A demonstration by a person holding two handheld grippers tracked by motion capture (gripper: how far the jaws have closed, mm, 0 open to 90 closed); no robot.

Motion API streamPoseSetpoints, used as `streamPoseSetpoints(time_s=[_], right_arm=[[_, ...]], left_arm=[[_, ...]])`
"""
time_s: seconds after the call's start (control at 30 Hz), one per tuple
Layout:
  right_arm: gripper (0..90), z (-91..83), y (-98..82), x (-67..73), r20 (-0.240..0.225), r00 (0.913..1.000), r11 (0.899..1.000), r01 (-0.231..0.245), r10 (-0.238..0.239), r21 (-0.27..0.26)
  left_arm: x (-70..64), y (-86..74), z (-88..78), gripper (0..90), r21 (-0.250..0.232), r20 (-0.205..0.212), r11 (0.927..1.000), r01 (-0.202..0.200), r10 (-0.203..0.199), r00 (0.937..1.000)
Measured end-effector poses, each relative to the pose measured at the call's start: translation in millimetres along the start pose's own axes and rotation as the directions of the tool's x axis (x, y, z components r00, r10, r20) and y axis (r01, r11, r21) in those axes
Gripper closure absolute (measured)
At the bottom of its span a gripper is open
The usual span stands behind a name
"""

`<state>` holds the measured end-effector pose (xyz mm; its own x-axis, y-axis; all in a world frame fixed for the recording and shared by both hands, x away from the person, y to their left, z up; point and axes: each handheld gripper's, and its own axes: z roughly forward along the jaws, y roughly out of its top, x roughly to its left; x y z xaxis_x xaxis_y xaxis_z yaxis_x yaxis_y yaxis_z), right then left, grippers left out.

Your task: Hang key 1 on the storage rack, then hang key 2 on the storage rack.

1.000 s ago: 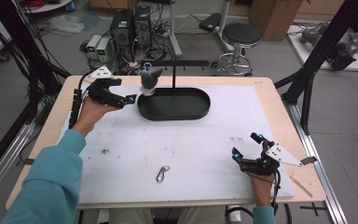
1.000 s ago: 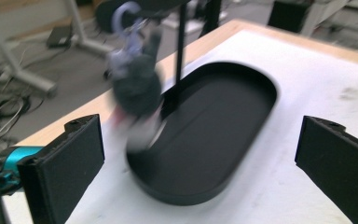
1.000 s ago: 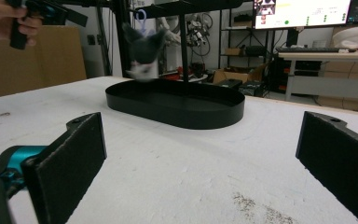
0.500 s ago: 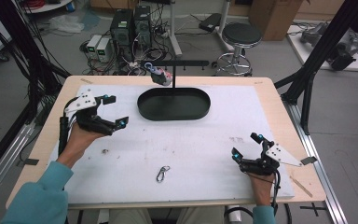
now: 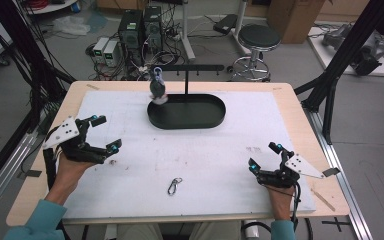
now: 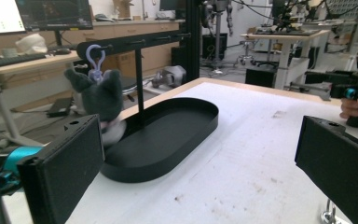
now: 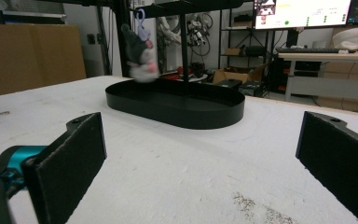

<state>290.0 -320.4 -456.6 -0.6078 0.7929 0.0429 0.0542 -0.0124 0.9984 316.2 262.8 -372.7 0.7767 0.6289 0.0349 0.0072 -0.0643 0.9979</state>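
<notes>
Left gripper (image 5: pixel 101 135) sits at the table's 9 o'clock, held in a hand with a teal sleeve (image 5: pixel 35 220), jaws spread wide and holding nothing; its own view shows both black pads (image 6: pixel 65 163) apart with bare table between.

At 12 o'clock, the small grey plush keychain toy with a pale plastic clip (image 5: pixel 157 88) hangs from the left end of the black metal T-bar stand (image 5: pixel 186 67), dangling just over the left rim of the black oval metal tray (image 5: pixel 215 117). In the left gripper view the toy (image 6: pixel 98 93) hangs by its clip (image 6: pixel 94 55) from the bar.

At 6 o'clock, a small silver metal carabiner (image 5: pixel 174 186) lies loose on the white table cover (image 5: pixel 205 155), well apart from both grippers.

Right gripper (image 5: pixel 265 161) rests at 4 o'clock, jaws wide open too, empty.

Judgement: the toy looks hung, left hand clear of the stand. Likely next step is the carabiner: either gripper must drop low over it at 6 o'clock, close on the thin loop, carry it to the bar.
</notes>
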Motion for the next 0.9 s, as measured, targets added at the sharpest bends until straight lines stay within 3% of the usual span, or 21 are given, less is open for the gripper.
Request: streamPoseSetpoints(time_s=[0.2,0.37,0.9], right_arm=[[0.7,-0.1,0.0,0.0,0.000,1.0000,1.000,0.001,-0.001,0.001],[0.7,0.1,-0.1,0.2,0.000,1.0000,1.000,0.005,-0.005,-0.001],[0.7,0.3,-0.1,0.2,-0.001,1.0000,1.000,0.005,-0.005,-0.002]], left_arm=[[-1.6,-12.0,-6.9,1.7,0.001,-0.029,0.9998,0.018,-0.018,0.9994],[0.0,-14.2,-7.1,1.7,-0.012,-0.018,0.9998,0.014,-0.015,0.9997],[0.5,-14.5,-6.8,1.7,0.012,-0.011,0.9997,0.023,-0.022,0.9997]])
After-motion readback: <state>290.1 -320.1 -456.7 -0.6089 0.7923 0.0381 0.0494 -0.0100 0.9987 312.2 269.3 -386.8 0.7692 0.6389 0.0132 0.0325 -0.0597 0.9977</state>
